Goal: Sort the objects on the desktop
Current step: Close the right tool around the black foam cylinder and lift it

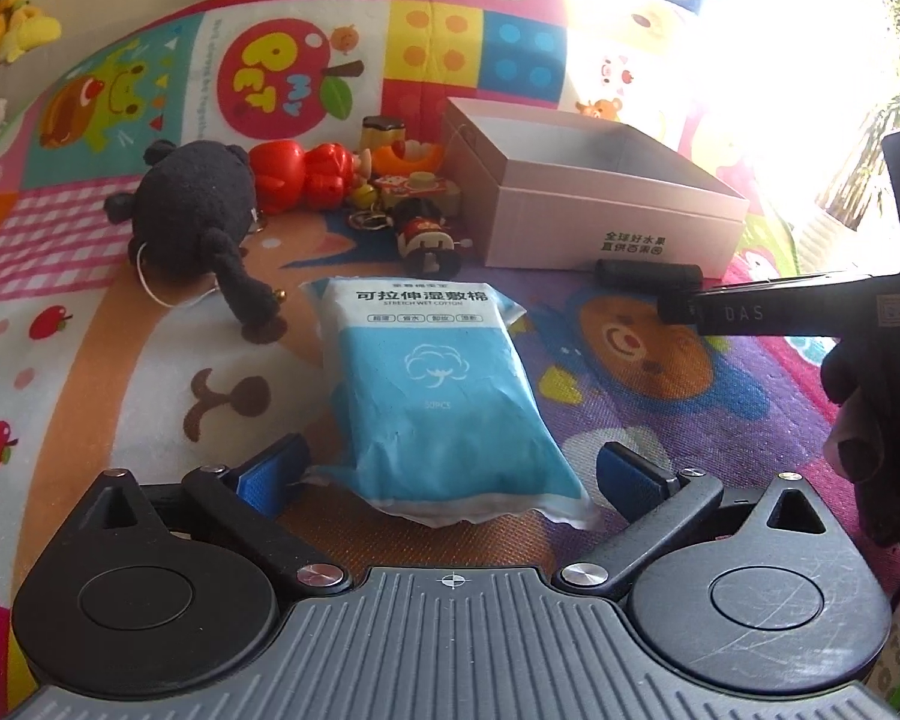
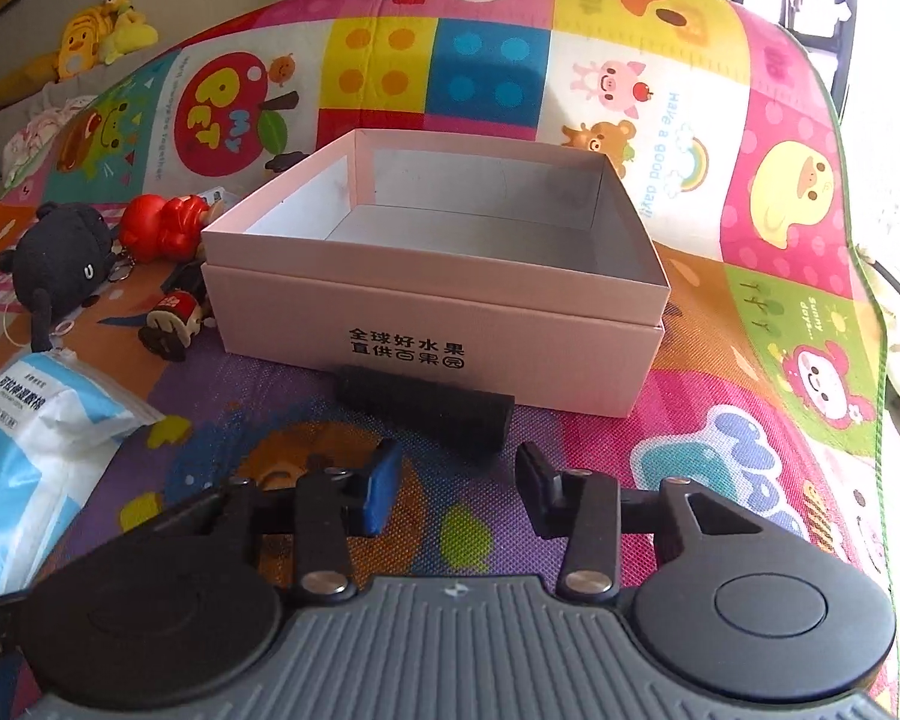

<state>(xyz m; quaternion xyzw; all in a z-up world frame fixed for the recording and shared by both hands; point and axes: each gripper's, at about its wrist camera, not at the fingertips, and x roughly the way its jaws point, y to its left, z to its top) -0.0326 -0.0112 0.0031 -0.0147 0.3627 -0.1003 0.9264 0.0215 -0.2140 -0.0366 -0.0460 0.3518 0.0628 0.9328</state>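
Left of the pink box [image 2: 438, 294], one black plush [image 1: 192, 204], one red figurine [image 1: 303, 174] and small trinkets huddle, half hidden. One blue cotton-pad pack [image 1: 438, 402] lies between the wide-open left tongs [image 1: 450, 474]. One black block [image 2: 426, 414] fronts the box; the right tongs [image 2: 459, 492] stand apart, empty.
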